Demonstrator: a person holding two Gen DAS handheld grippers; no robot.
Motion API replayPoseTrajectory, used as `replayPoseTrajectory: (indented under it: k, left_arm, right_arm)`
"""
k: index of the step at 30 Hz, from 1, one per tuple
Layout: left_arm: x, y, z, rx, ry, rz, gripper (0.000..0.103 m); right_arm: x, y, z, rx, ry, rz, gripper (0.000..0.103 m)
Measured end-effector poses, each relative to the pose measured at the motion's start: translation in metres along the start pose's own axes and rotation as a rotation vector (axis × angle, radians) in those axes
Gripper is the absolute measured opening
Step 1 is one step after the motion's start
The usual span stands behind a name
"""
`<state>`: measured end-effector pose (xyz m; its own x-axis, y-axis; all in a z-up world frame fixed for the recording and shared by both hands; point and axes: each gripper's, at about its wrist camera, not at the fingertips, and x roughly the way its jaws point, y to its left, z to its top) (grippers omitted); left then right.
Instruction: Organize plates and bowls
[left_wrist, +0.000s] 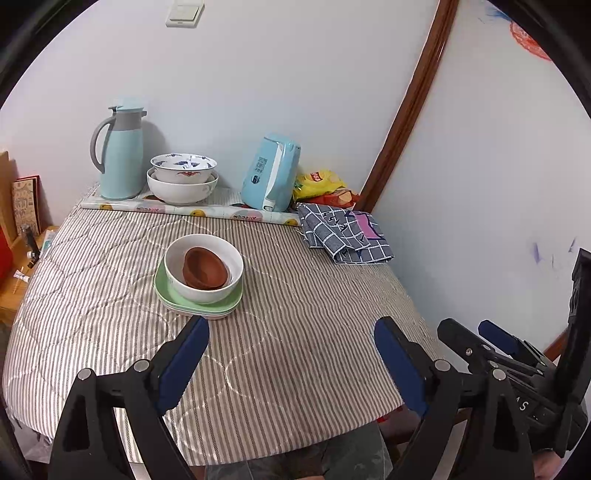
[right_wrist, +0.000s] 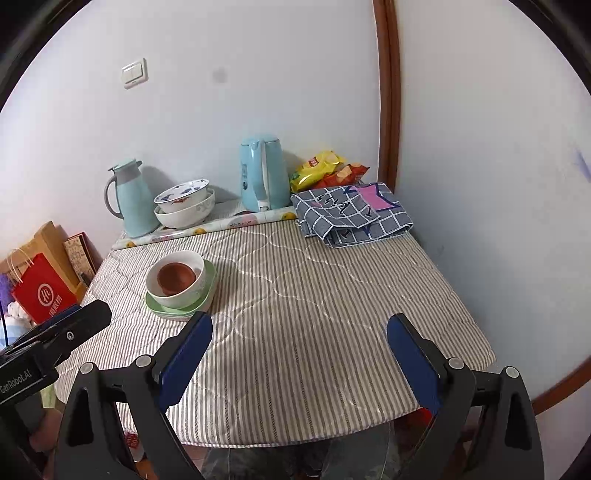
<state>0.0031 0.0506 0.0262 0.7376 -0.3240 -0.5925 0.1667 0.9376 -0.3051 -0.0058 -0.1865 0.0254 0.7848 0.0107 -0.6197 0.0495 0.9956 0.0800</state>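
Both the left gripper (left_wrist: 291, 332) and right gripper (right_wrist: 299, 328) gape, holding nothing; bowl (left_wrist: 204, 268) on green plates (left_wrist: 197, 304) sits ahead-left.

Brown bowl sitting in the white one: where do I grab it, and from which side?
Grip the brown bowl by its raised rim on the left, one finger inside, one outside. It lies tilted in the white bowl, so that edge probably stands clearest. Come down from above with the left gripper, already open.
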Motion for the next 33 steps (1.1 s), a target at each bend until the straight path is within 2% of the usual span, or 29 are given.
replayPoseTrajectory:
  k: [33]
  left_arm:
    - [-0.004,-0.014,-0.004,0.039,-0.005,0.002,0.091]
  right_arm:
    - [-0.012,-0.003,-0.004,0.008,-0.019,0.007,0.095]
